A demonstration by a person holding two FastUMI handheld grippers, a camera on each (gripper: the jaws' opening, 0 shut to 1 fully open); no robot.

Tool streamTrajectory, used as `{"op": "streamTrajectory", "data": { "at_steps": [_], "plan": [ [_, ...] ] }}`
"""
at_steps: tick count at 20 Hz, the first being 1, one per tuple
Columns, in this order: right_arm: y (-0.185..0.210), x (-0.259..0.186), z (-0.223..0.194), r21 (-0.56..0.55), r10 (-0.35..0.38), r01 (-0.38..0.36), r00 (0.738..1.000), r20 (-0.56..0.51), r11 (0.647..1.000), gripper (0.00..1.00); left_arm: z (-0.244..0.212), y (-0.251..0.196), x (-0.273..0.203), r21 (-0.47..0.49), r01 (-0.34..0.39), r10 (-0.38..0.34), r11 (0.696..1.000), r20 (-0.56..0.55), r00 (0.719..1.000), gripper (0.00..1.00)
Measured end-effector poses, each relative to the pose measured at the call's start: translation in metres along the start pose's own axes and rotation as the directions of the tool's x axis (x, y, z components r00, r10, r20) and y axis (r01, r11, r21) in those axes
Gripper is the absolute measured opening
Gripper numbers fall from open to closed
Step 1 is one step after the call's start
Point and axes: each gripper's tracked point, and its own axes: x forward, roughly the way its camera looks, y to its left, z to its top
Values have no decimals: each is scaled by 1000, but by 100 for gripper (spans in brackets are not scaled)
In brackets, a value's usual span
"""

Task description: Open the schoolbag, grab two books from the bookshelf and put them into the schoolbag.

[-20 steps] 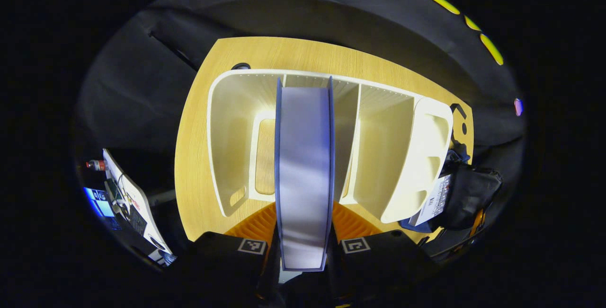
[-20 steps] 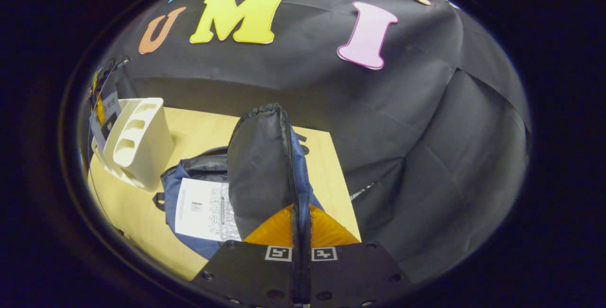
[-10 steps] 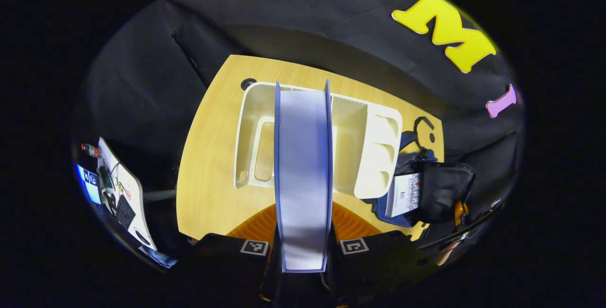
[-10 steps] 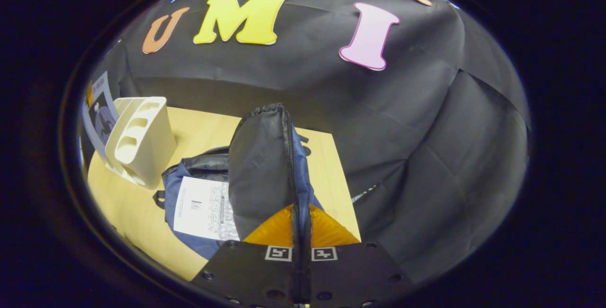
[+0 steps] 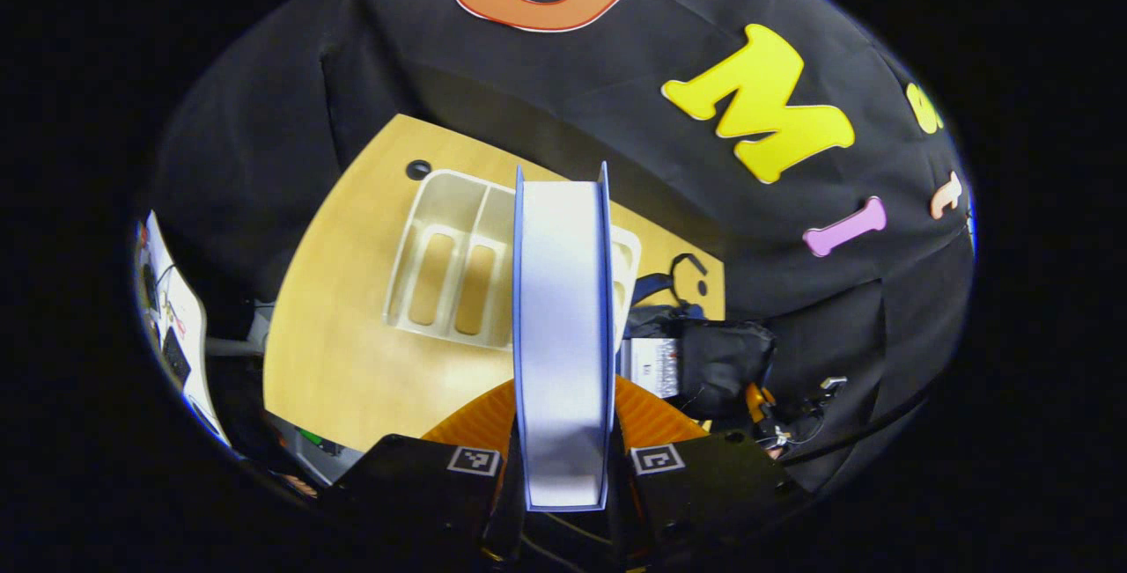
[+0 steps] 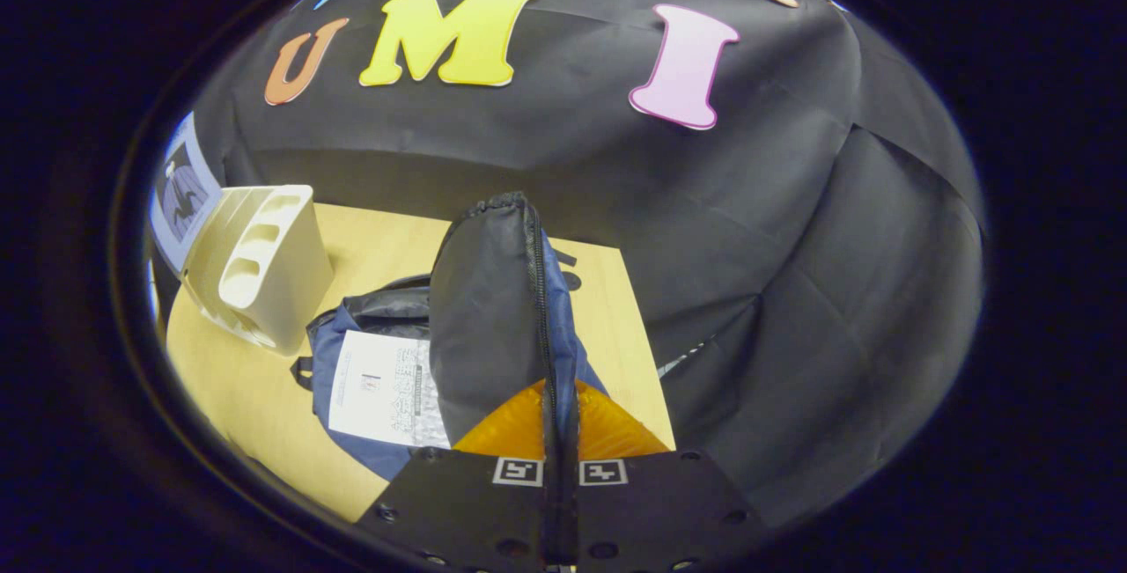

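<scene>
My left gripper (image 5: 563,476) is shut on a blue-covered book (image 5: 563,326), held edge-on high above the cream bookshelf (image 5: 449,265) on the wooden table (image 5: 352,353). The same book (image 6: 180,190) shows at the far left of the right gripper view, above the bookshelf (image 6: 264,265). My right gripper (image 6: 560,467) is shut on the black flap (image 6: 489,309) of the blue schoolbag (image 6: 352,353), holding it lifted. A white book (image 6: 383,388) lies in the opened bag. The schoolbag (image 5: 704,353) sits right of the shelf in the left gripper view.
The table's right edge (image 6: 643,353) runs close to the bag. A round cable hole (image 5: 418,170) sits in the table's far corner behind the shelf. A white board with gear (image 5: 172,326) stands off the table's left side.
My left gripper has lifted the blue book up out of the bookshelf and swung rightward; the shelf now looks smaller and farther. The right gripper has held the flap still.
</scene>
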Motion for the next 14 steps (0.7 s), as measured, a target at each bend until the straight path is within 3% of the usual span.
{"op": "streamTrajectory", "data": {
  "at_steps": [3, 7, 10, 14],
  "plan": [
    [1, -2, -2, 8, 4, -4, 1000, -5, 1000, 0, -13, -42, 18, -43, 171, -170, 984, 12, 985, 40],
    [1, -2, -2, 9, 5, -5, 1000, -2, 1000, 0, -35, -76, 50, -26, 286, -286, 958, -4, 958, 41],
    [0, -2, -4, 15, 2, -2, 1000, -3, 1000, 0, -54, -99, 85, -15, 327, -327, 945, -33, 944, 40],
    [-2, -2, -6, 21, 2, -2, 1000, -6, 1000, 0, -76, -112, 134, 37, 291, -288, 956, -59, 956, 40]
  ]
}}
